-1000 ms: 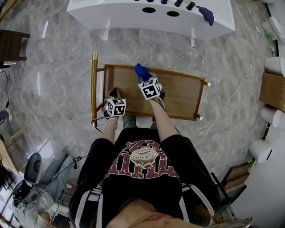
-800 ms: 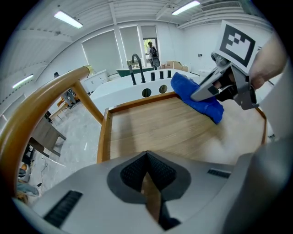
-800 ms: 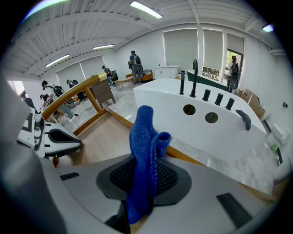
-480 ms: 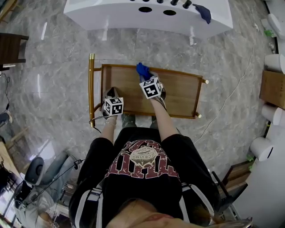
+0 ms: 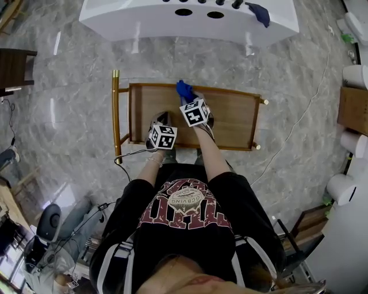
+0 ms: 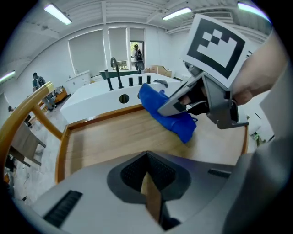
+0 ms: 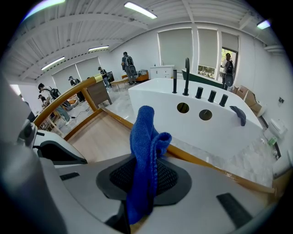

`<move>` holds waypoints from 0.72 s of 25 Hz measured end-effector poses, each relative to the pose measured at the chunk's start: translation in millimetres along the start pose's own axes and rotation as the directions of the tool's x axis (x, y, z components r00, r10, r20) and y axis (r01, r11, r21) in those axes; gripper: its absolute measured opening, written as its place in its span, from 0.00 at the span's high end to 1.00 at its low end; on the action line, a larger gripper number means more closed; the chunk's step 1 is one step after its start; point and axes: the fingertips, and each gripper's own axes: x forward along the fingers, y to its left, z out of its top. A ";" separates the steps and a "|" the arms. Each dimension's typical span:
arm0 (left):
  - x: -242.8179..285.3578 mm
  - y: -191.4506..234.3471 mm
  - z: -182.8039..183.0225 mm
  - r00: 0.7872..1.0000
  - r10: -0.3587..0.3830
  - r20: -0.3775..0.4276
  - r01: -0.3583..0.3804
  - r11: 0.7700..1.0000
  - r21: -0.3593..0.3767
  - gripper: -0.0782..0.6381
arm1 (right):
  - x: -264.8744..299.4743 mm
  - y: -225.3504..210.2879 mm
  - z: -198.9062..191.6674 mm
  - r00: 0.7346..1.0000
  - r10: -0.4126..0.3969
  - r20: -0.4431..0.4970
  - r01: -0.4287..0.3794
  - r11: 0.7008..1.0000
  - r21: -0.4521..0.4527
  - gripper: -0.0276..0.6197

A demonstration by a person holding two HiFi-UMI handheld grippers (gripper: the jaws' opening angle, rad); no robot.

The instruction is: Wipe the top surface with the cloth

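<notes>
Grey shiny floor (image 5: 75, 115) lies all around a long brown wooden surface (image 5: 236, 120). It has a raised rim, and a gold rail (image 5: 115, 109) stands at its left end. Past the surface is a big white tub (image 5: 144, 20) with black taps (image 7: 186, 75) on it. A dark blue rag (image 5: 259, 12) lies on the tub's right part.

A person in a black shirt stands at the near side of the surface and holds one tool in each hand.

The right tool (image 7: 144, 160) is squeezed tight on a bright blue cloth (image 5: 184, 90). The cloth sticks out past the tips of the jaws in a folded bunch. It sits at the far rim of the surface, a little left of the middle. From the left gripper view the cloth hangs down to the wood, but I cannot tell if it presses on it.

The left tool (image 6: 147, 160) is over the near side of the surface, just beside the person's right arm. Its two jaws meet at the tips, with only a thin slit of wood showing between them. It has nothing in it. It points toward the cloth and the other tool.
</notes>
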 end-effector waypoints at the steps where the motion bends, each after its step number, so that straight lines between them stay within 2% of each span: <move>1: 2.2 -9.1 3.0 1.000 -0.022 -0.002 0.022 1.000 0.011 0.82 | -1.0 -2.7 -1.6 1.000 -0.002 -0.001 0.002 1.000 0.005 0.82; 5: 10.9 -33.8 1.7 0.996 -0.078 -0.048 0.080 0.995 0.051 0.82 | -5.9 -16.6 -8.6 1.000 -0.016 -0.005 0.016 1.000 0.020 0.82; 10: 15.4 -36.2 0.7 0.995 -0.072 -0.066 0.072 0.997 -0.005 0.82 | -12.7 -31.5 -17.2 1.000 -0.016 -0.008 0.017 1.000 0.017 0.82; 14: 15.9 -38.6 -0.1 0.996 -0.062 -0.068 0.063 0.998 0.010 0.82 | -18.3 -41.1 -25.4 1.000 -0.023 -0.008 0.023 0.999 0.032 0.82; 18: 17.2 -38.6 0.6 0.996 -0.056 -0.073 0.055 0.998 -0.020 0.82 | -21.5 -51.5 -30.1 1.000 -0.022 -0.011 0.022 1.000 0.022 0.82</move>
